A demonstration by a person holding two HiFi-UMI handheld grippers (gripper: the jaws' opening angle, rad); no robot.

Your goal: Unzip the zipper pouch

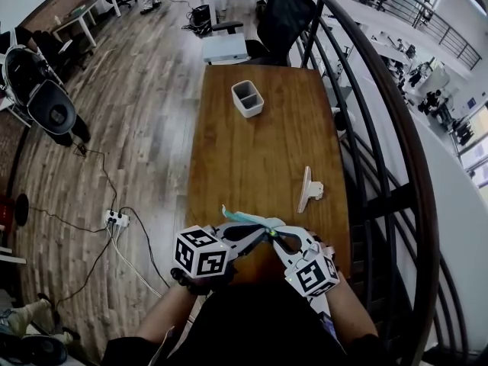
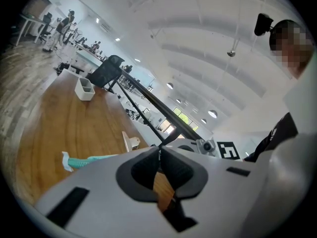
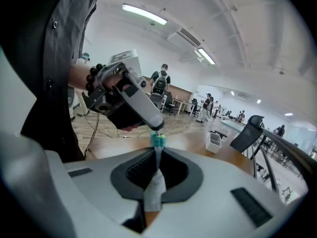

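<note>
- The right gripper (image 3: 157,156) has its fingers (image 3: 141,171) pinched on a white fold of the zipper pouch (image 1: 248,219), just below the teal zipper end. The bite looks thin, so a firm pull from the other side could drag the fabric out.
- The left gripper (image 2: 159,151) has its fingers (image 2: 143,168) pressed together at that same teal end, tip to tip with the right one. The pull tab is too small to make out. If they caught tape or fabric instead of the tab, a pull would only stretch the pouch and the slider would not run.
- With a shallow hold on the tab, the fingers would probably slip off when the slider first sticks.
- The rest of the pouch trails toward 10 o'clock from the grip. A pull off the zipper's line would likely twist the slack body and jam the slider.
- The pouch sits at the table's (image 1: 259,158) 6 o'clock edge, close to the person. I cannot tell whether it rests on the wood, and if both holds fail it could drop off the near side.
- The white stand (image 1: 309,191) is near, at 1 o'clock from the pouch. A right hand jerking away could knock it.
- The white bin (image 1: 247,98) at 12 o'clock is well apart and poses little risk.
</note>
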